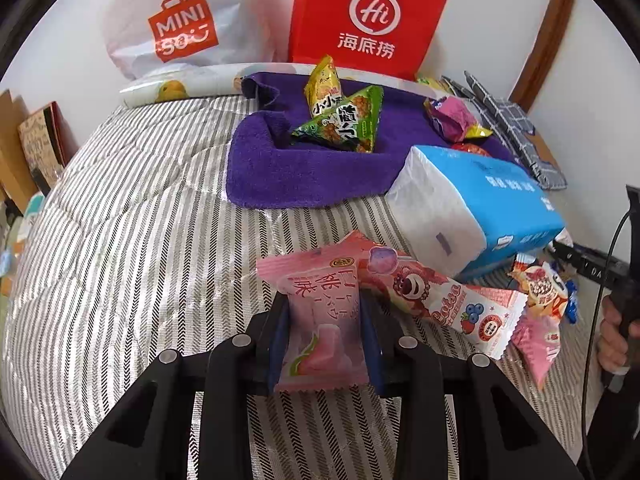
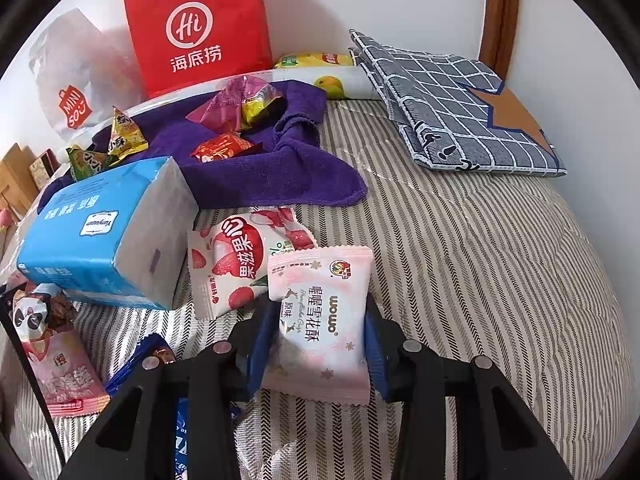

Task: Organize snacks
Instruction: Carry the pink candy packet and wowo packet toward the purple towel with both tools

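Striped bedding (image 1: 120, 240) carries scattered snacks; left gripper (image 1: 324, 336) pinches a pink peach candy (image 1: 320, 320), right gripper (image 2: 320, 344) pinches a snowflake crisp packet (image 2: 320, 316), likely bound for the purple towel (image 1: 304, 168).

Home bedroom, striped quilted bedspread (image 1: 120, 240), shopping bags (image 2: 200, 28) against wall
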Demonstrator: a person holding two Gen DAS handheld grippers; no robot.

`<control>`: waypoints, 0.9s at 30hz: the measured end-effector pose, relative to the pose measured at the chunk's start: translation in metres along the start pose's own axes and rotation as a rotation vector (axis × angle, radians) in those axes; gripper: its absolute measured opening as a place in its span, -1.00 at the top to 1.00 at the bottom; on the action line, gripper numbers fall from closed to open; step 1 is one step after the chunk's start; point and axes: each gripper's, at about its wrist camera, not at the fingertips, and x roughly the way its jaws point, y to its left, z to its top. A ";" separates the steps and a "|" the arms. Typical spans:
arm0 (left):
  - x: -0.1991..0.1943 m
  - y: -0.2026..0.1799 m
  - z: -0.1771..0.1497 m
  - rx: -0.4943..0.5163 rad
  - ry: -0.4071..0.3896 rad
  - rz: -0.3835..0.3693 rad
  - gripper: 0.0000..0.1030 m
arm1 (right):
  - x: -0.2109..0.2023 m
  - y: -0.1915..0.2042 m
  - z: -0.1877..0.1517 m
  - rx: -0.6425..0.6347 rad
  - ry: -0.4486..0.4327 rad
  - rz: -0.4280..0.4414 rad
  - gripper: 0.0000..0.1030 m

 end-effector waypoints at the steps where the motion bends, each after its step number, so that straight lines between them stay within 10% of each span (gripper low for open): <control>1: -0.001 0.001 -0.001 -0.006 0.000 -0.004 0.37 | -0.001 -0.001 0.000 0.004 -0.001 0.010 0.26; 27: -0.051 -0.060 0.019 0.049 -0.075 -0.198 0.38 | -0.102 0.062 0.013 -0.111 -0.182 0.172 0.34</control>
